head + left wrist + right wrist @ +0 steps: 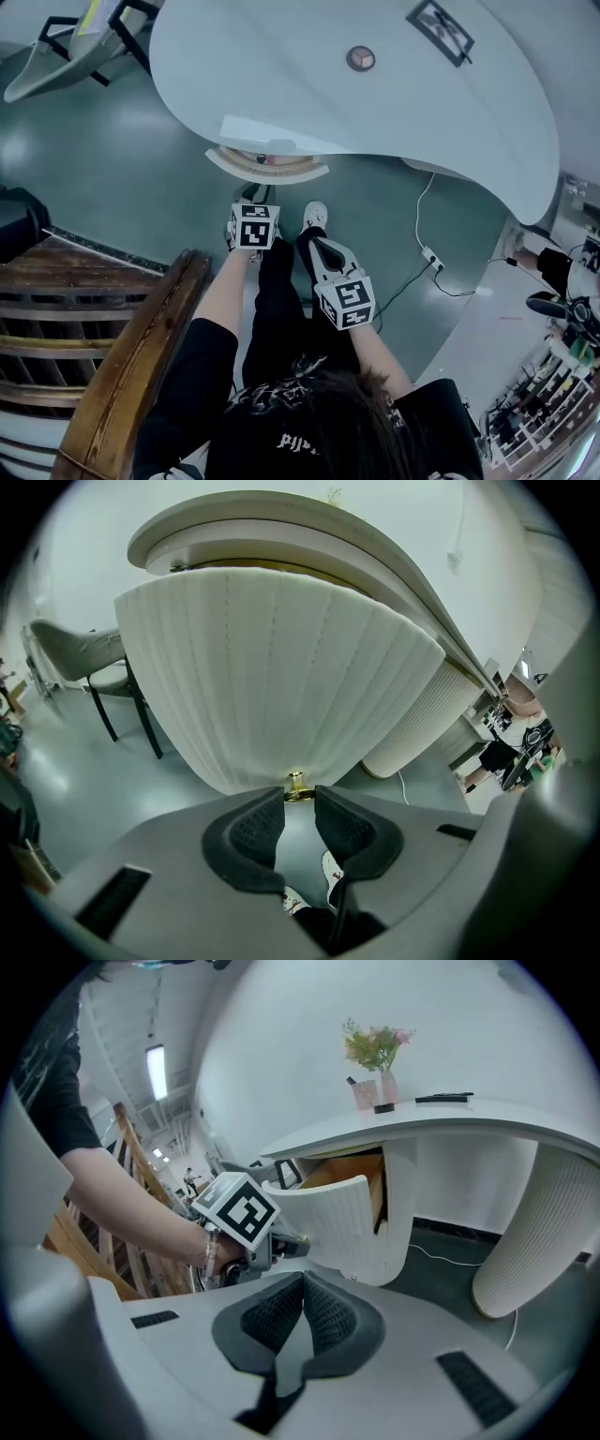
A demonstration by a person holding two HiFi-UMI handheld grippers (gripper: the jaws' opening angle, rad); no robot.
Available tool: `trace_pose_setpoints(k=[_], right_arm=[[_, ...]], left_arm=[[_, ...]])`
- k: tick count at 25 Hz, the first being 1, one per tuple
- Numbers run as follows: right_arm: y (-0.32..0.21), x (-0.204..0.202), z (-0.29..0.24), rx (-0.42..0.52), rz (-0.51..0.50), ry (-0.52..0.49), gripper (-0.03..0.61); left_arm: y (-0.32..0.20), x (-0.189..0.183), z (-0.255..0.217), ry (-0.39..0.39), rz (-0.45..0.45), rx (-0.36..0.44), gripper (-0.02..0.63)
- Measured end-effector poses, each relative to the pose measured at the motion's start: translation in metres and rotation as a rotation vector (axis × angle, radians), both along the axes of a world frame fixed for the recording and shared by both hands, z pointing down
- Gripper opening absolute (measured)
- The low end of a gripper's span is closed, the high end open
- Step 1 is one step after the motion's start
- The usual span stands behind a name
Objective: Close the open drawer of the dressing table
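- The drawer (267, 166) stands part-way out from under the white worktop (309, 94) of the dressing table (539, 1232). In the head view it lies at 12 o'clock from the person. Its wooden inside shows in the right gripper view, so it is not yet closed.
- The left hand-held gripper (299, 799) is up against the drawer's ribbed front. Its jaws are roughly half apart, and the brass knob (297, 782) sits right between their tips, apparently pinched there.
- The right hand-held gripper (304, 1277) hangs at about 4 o'clock from the left one in the head view, well apart from the drawer. Its jaws are brought together on nothing.
- The step in hand, I judge, is the push home: the knob is taken, but the drawer is not yet in.
- The next move calls for a straight, level push towards 12 o'clock along the drawer's run, until the curved front sits flush under the worktop.
- A skewed push could jam the drawer. Only once it is seated should the jaws let go of the knob.
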State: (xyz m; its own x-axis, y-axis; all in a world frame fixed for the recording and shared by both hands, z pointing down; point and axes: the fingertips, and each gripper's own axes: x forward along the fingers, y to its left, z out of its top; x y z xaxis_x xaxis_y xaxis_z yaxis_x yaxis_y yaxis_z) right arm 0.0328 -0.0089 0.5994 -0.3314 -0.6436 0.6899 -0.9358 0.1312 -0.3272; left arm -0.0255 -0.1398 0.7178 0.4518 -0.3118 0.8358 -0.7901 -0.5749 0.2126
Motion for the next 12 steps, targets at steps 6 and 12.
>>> trace_pose_setpoints(k=[6, 12], right_arm=[[-0.014, 0.015, -0.003, 0.018, 0.044, 0.007, 0.026], [-0.016, 0.013, -0.001, 0.018, 0.04, 0.008, 0.026]], left_arm=[[-0.005, 0.002, -0.001, 0.016, 0.009, 0.015, 0.114], [-0.017, 0.008, -0.005, 0.02, 0.026, 0.039, 0.114]])
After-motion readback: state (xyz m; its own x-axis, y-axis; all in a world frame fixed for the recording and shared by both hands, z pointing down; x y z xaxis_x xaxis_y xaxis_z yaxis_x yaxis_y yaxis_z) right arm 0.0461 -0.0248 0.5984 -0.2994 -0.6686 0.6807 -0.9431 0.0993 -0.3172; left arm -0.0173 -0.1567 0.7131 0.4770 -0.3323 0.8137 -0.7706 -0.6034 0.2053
